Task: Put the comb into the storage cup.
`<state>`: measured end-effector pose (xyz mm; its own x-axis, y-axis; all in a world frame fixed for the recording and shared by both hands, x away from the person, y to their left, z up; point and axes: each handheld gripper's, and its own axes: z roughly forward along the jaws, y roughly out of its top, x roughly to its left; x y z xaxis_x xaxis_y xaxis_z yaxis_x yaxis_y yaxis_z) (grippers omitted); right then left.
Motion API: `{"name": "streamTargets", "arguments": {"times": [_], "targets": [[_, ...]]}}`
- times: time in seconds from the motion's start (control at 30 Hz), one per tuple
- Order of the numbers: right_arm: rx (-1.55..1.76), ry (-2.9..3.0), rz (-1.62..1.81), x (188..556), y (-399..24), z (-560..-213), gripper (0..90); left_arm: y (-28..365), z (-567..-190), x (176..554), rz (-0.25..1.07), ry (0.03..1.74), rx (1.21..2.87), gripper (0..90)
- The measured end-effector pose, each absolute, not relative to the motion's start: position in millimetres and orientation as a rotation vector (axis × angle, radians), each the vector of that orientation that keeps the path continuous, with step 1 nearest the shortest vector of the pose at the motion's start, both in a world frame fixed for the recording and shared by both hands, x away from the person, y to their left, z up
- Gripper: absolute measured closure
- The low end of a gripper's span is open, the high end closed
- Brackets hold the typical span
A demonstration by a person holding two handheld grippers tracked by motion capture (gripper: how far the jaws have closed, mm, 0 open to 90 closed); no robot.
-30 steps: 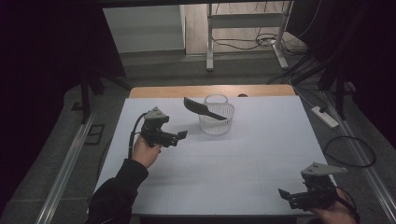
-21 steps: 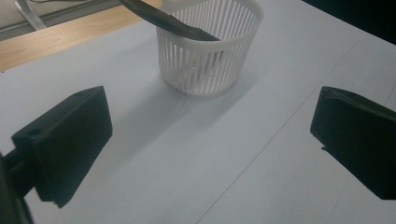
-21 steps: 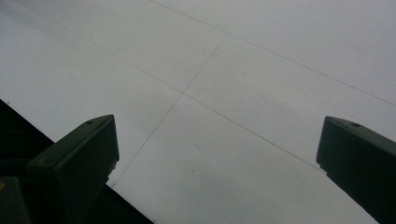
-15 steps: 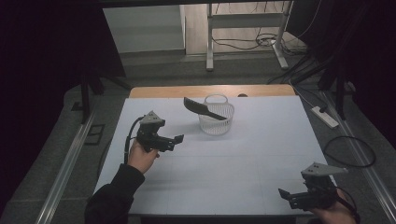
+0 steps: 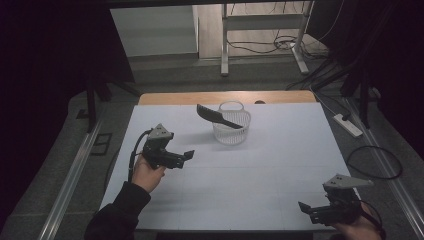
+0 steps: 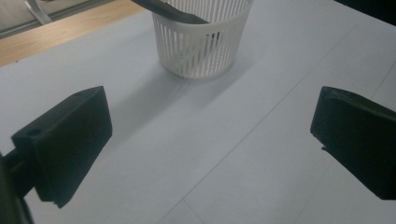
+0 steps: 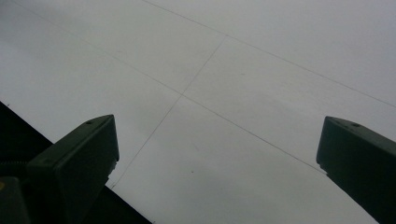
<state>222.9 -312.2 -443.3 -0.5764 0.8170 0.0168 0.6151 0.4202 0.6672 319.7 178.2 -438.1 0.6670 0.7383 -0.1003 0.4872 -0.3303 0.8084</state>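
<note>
A white slotted basket (image 5: 231, 129) stands near the table's far middle, with a black comb (image 5: 216, 115) resting across its rim and sticking out to the left. The basket (image 6: 201, 46) and the comb (image 6: 161, 8) also appear ahead in the left gripper view. My left gripper (image 5: 186, 156) hovers over the table's left side, open and empty, pointing right toward the basket. In the left gripper view its jaws stand wide apart. My right gripper (image 5: 303, 206) is at the near right corner, open with nothing between its jaws, above bare white table (image 7: 233, 93).
The white tabletop (image 5: 280, 160) has a wooden strip (image 5: 175, 98) along its far edge. A power strip (image 5: 348, 125) and cables (image 5: 375, 162) lie on the floor to the right. A metal frame (image 5: 260, 30) stands beyond the table.
My left gripper has drawn back a little toward the near left, away from the basket. The right gripper has stayed put.
</note>
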Motion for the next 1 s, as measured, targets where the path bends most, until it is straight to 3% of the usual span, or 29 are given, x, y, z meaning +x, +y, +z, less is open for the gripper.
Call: {"name": "streamTargets", "arguments": {"times": [1.0], "targets": [[1.229, 2.35, 0.904, 221, -311, -443, 0.0, 214, -444, 268, 0.35, 1.007, 1.953, 0.0]]}}
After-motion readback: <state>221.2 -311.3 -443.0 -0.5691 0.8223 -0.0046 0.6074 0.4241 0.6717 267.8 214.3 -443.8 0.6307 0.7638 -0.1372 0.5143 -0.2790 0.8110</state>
